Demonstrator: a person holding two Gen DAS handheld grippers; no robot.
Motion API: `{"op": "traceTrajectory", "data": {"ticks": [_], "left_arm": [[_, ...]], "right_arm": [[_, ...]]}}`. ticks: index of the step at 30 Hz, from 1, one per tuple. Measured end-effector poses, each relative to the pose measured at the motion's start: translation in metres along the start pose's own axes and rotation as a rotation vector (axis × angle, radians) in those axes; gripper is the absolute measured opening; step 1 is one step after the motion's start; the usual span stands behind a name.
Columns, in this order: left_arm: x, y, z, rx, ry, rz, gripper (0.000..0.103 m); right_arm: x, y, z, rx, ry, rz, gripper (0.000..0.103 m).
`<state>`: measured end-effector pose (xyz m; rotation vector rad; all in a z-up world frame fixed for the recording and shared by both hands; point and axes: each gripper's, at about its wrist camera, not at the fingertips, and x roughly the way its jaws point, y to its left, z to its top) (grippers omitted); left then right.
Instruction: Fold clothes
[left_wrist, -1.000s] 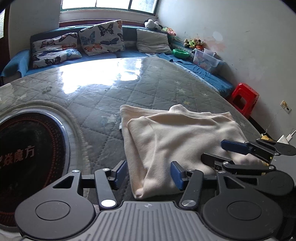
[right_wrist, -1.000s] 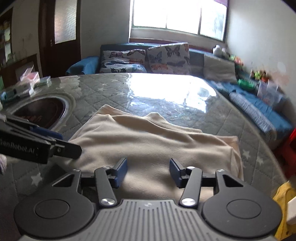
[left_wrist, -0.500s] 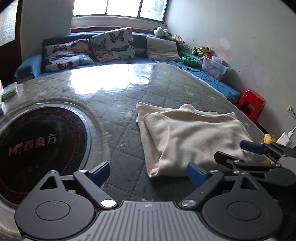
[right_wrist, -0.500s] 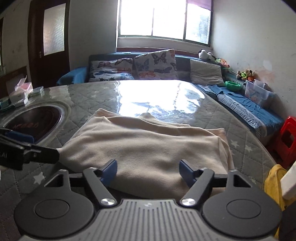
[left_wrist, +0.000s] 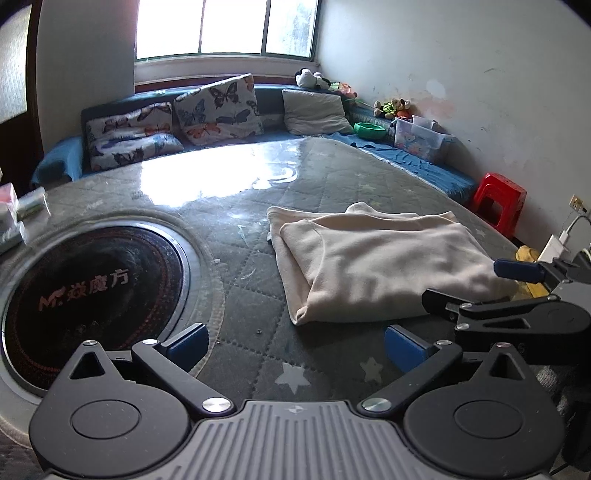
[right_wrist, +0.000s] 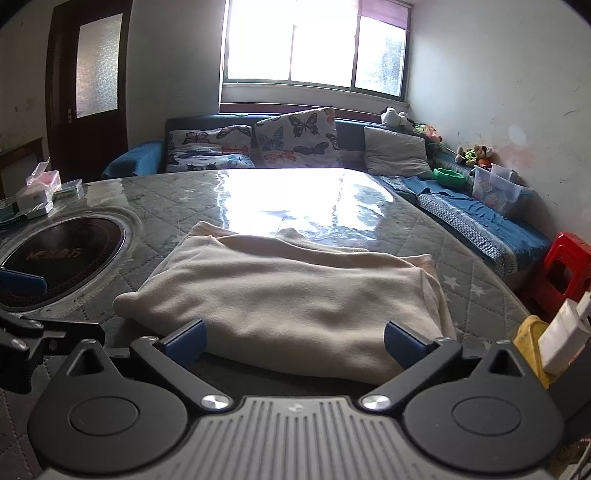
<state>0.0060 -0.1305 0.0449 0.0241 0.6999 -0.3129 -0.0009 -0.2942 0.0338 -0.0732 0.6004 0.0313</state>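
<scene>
Both tongs are standing wide apart and gripping nothing: the left gripper (left_wrist: 295, 345) has just been spreading its jaws over bare quilted cover, and the right gripper (right_wrist: 293, 341) has just been spreading too, with the near edge of the folded cream garment (right_wrist: 295, 291) lying beyond its pads and not pressed by them.

That garment is resting as a rough rectangle on the round table (left_wrist: 236, 184), at about two o'clock from the left gripper in its own view and at twelve o'clock from the right gripper in its view.

Risks, by my judgement, largest first:
- The top layer is sitting loosely over a lower one that is peeking out at the far and left edges; any drag across it is likely to be sliding the layers apart and undoing the fold.
- The near right corner is lying close to the table rim, so a nudge toward four o'clock may be tipping cloth off the edge.
- The dark round hob (left_wrist: 88, 288) is sitting at ten o'clock; a wide sweep could be pulling fabric onto it.

Containers: a clear plastic bin (left_wrist: 419, 138) on the blue bench is holding things too small to tell; the green bowl (left_wrist: 368, 130) beside it is showing nothing inside.
</scene>
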Motion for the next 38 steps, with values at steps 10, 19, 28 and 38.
{"op": "traceTrajectory", "data": {"ticks": [10, 19, 28, 38], "left_arm": [[-0.014, 0.0, -0.012, -0.002, -0.023, 0.019, 0.103], [-0.021, 0.0, -0.021, -0.014, -0.03, 0.031, 0.103], [-0.026, -0.004, -0.029, -0.012, -0.034, 0.038, 0.103], [-0.032, -0.012, -0.032, 0.001, -0.044, 0.027, 0.103]], "right_arm": [[-0.01, 0.004, -0.011, 0.02, 0.012, -0.025, 0.103], [-0.019, 0.01, -0.021, 0.036, 0.017, -0.023, 0.103], [-0.025, 0.009, -0.03, 0.046, 0.019, -0.022, 0.103], [-0.031, 0.007, -0.034, 0.069, 0.014, -0.021, 0.103]]}}
